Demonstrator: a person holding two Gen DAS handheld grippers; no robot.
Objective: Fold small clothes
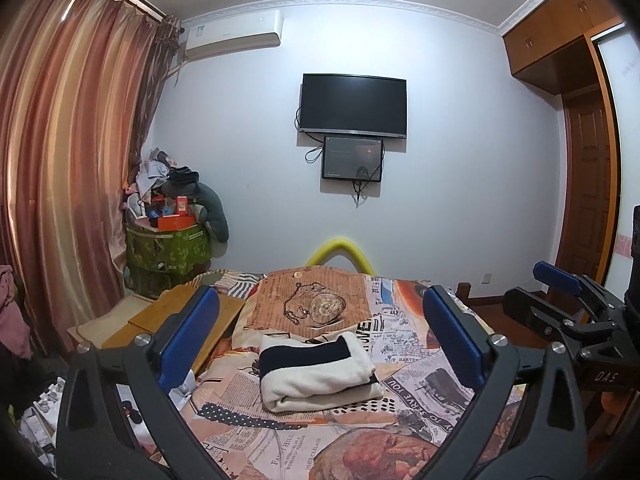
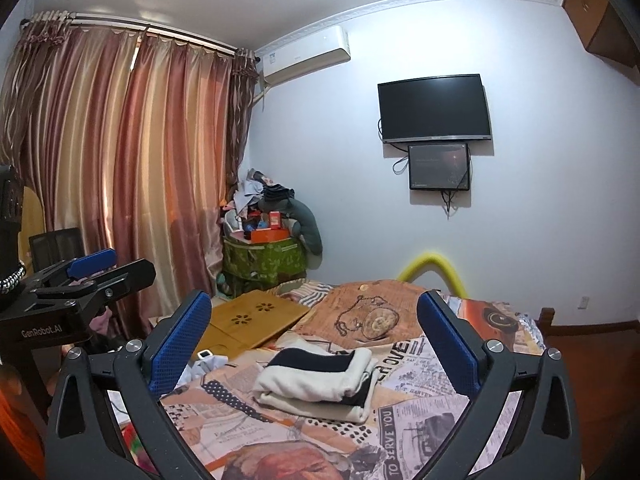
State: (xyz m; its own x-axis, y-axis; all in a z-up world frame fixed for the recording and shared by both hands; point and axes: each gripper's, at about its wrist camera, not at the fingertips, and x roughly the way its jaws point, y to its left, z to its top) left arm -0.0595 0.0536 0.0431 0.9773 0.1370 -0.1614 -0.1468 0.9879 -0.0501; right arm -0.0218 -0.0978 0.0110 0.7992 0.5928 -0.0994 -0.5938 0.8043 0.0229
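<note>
A folded cream and navy garment (image 1: 318, 372) lies on the newspaper-print bedspread (image 1: 420, 384); it also shows in the right wrist view (image 2: 320, 376). My left gripper (image 1: 320, 344) is open and empty, held above and short of the garment, with its blue pads to either side. My right gripper (image 2: 316, 344) is open and empty too, likewise back from the garment. The right gripper shows at the right edge of the left wrist view (image 1: 560, 284), and the left gripper at the left of the right wrist view (image 2: 96, 264).
A wooden lap desk (image 2: 248, 316) lies at the bed's left edge. A green storage bin (image 2: 264, 260) piled with clutter stands in the corner by the curtains (image 2: 120, 168). A TV (image 1: 354, 104) hangs on the far wall. A yellow foam arch (image 1: 340, 254) is at the bed's foot.
</note>
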